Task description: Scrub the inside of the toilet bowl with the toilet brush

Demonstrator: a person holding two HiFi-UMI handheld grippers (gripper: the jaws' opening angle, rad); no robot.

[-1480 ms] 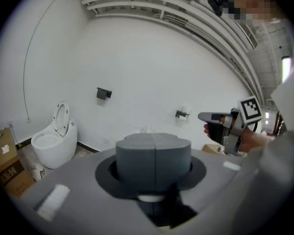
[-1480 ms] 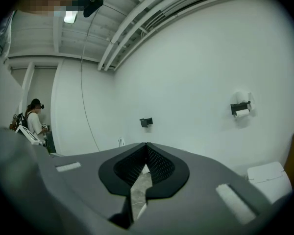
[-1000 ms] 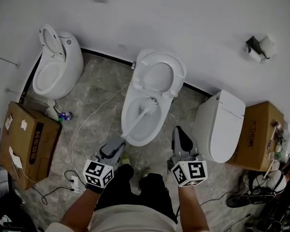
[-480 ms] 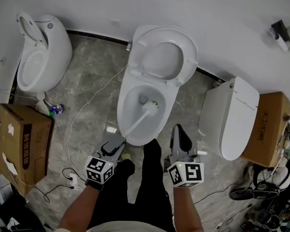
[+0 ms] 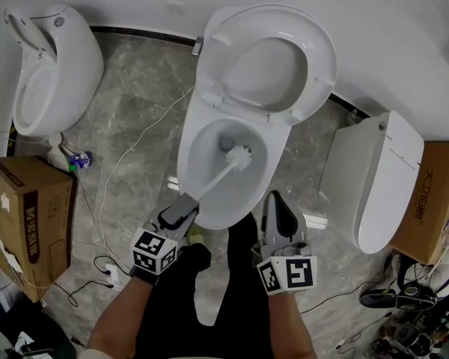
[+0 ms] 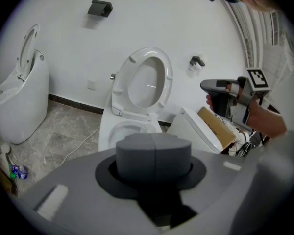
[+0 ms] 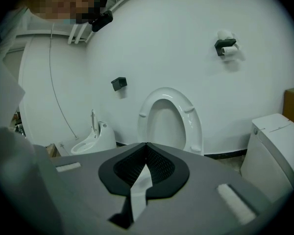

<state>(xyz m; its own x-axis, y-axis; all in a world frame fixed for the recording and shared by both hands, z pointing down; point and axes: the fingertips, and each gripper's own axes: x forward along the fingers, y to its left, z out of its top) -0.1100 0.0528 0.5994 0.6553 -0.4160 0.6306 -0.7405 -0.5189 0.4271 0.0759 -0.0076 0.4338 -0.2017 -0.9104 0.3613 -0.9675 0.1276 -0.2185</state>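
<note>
**Brush head down in the bowl**

Nearest us, our left gripper [image 5: 181, 212] clamps the toilet brush [image 5: 217, 184] by its handle end. Our right gripper [image 5: 278, 214] hangs beside it, jaws together on nothing. Farther out, the bristle head sits inside the toilet bowl [image 5: 184, 159].

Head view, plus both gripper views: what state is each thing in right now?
middle toilet seat, raised.
toilet brush, head down inside the toilet bowl, handle gripped.
left hand-held gripper, shut on the toilet brush handle.
right hand-held gripper, shut, empty.
left toilet seat, raised.
right toilet lid, closed.
</note>
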